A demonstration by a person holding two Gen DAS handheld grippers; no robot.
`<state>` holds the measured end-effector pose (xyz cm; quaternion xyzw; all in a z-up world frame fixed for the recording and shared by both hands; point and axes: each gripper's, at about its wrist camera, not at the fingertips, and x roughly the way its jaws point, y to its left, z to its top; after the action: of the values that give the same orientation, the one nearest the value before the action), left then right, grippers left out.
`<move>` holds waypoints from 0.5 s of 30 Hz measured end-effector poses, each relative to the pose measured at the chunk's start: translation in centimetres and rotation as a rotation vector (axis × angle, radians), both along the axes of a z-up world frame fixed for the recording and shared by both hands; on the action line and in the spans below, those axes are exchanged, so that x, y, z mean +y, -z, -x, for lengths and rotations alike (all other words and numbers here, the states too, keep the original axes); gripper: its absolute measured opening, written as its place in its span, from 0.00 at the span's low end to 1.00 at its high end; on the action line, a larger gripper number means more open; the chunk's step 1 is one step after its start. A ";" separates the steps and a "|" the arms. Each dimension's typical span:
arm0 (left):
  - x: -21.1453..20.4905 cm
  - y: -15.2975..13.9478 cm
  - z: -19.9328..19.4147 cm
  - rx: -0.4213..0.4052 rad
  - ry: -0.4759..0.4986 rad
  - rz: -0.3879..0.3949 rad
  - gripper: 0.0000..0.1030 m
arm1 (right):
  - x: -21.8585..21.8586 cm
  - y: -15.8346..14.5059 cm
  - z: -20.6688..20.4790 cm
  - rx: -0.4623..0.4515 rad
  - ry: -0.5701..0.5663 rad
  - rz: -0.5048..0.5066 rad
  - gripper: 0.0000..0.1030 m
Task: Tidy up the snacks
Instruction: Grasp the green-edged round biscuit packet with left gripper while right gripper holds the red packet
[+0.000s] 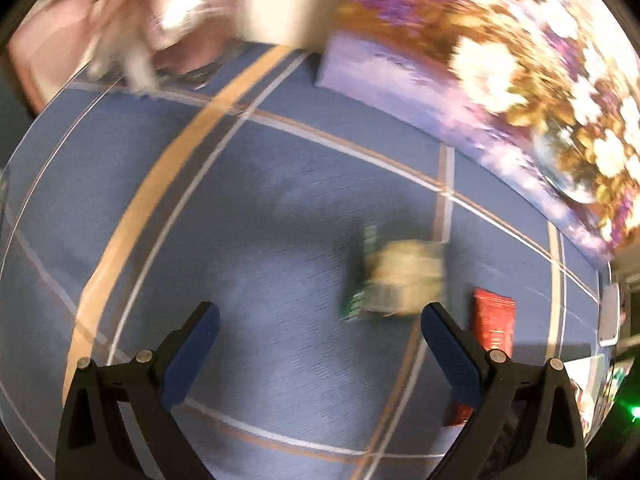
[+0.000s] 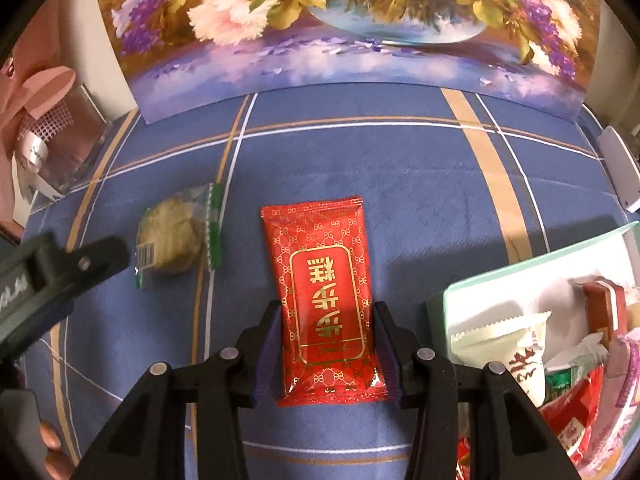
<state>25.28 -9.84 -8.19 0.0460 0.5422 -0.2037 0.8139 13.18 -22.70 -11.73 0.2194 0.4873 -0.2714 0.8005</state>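
Lying flat on the blue checked tablecloth (image 2: pixel 360 168) of the desk, the glossy red foil snack packet with gold lettering (image 2: pixel 326 300) is bracketed at its near end by the right gripper (image 2: pixel 326 354), whose jaws are drawn in narrow against the packet's two long edges. The grip is judged to be taken across the short width because that span fits between the jaws and leaves the packet balanced along its length. The packet's long axis runs away from the camera, toward the floral painted backdrop (image 2: pixel 344 40), with the sealed far end pointing at it and the lettering upside down in the right wrist view.

The white box with a pale green rim (image 2: pixel 532 256), already holding other wrapped snacks, sits just to the right, presumably as the destination.

The left gripper (image 1: pixel 320 344) is held with jaws wide and empty above the cloth, near the clear-wrapped tan round pastry with green seams (image 2: pixel 176 240), which lies well apart from the box.
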 end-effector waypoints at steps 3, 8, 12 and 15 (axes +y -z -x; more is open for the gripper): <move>-2.3 0.3 0.0 -0.006 0.064 -0.008 0.97 | -0.5 0.0 0.1 -0.017 0.007 -0.012 0.46; -4.8 1.8 -0.1 0.003 0.113 -0.031 0.86 | -0.5 0.0 0.1 -0.024 0.001 -0.007 0.46; -5.6 2.7 -0.4 0.015 0.116 -0.040 0.71 | -0.7 -0.1 0.3 -0.029 0.001 -0.013 0.46; -5.8 2.6 -0.6 0.017 0.111 -0.017 0.59 | -0.8 -0.1 0.3 -0.029 -0.001 -0.013 0.46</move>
<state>25.84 -15.62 -10.82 0.0815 0.5473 -0.2443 0.7963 12.92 -23.49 -11.63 0.2281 0.4775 -0.2647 0.8062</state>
